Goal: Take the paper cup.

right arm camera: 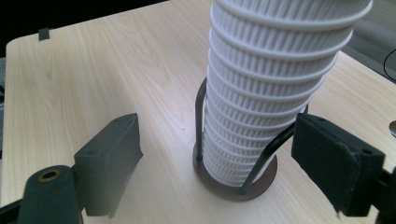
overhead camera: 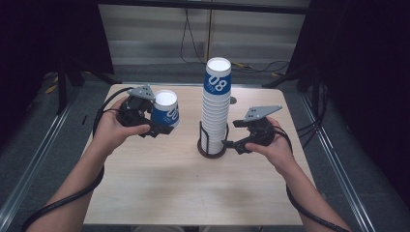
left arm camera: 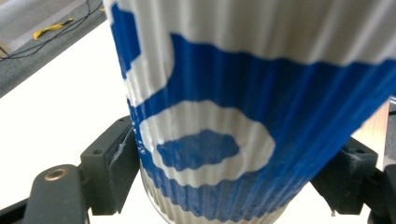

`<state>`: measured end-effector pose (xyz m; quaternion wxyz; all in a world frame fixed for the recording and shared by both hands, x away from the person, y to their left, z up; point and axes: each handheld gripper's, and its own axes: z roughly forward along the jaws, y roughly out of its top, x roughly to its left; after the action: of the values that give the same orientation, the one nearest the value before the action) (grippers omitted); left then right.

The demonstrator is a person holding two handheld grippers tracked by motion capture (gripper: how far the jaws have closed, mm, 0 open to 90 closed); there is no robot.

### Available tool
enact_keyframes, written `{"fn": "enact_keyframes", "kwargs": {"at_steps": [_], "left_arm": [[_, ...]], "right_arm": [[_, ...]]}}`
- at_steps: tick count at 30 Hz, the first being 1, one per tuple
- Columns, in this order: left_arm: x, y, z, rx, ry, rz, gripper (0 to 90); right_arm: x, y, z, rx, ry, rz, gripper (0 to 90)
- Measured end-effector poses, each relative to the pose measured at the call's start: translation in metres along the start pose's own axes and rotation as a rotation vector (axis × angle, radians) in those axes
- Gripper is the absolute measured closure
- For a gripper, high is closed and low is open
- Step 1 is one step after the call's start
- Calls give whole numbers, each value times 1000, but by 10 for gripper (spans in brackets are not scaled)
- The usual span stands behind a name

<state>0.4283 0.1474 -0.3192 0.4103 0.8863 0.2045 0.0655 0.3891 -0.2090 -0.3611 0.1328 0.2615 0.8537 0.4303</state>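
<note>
On the left side of the pale wooden table (overhead camera: 159,193), the left gripper (overhead camera: 162,126) holds a single paper cup (overhead camera: 166,110) clear of the tabletop. Its two black jaws clamp the ribbed wall from either side near the rim, as the left gripper view shows, with the pads pressed against the blue-and-white print (left arm camera: 205,149). The cup is upside down: its white base faces up and a little toward the high camera, and its mouth faces down. Its long axis runs nearly upright, leaning slightly so the base tips to the right, toward the stack.

Near the table's middle stands a tall stack of nested cups (overhead camera: 216,108), also inverted, its long axis vertical, the printed cup on top. The stack sits in a round holder (overhead camera: 211,149) with thin black wire uprights (right arm camera: 201,116).

The right gripper (overhead camera: 233,143) is just beside the holder's base on the right. Its jaws stand apart and released, one pad (right arm camera: 334,168) close to a wire upright, the other (right arm camera: 112,161) well off to the side, gripping nothing.
</note>
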Motion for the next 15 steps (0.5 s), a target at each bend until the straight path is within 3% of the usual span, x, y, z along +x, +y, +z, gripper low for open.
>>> {"fn": "enact_keyframes", "kwargs": {"at_steps": [9,10,15], "left_arm": [[-8,-16,13,32,-21,4,189],[-8,-18,14,45,-29,18,189],[-12,-27,22,53,-44,7,191]], "right_arm": [[5,-14,4,15,21,-2,151],[5,-14,4,15,21,-2,151],[6,-19,8,20,30,0,151]]}}
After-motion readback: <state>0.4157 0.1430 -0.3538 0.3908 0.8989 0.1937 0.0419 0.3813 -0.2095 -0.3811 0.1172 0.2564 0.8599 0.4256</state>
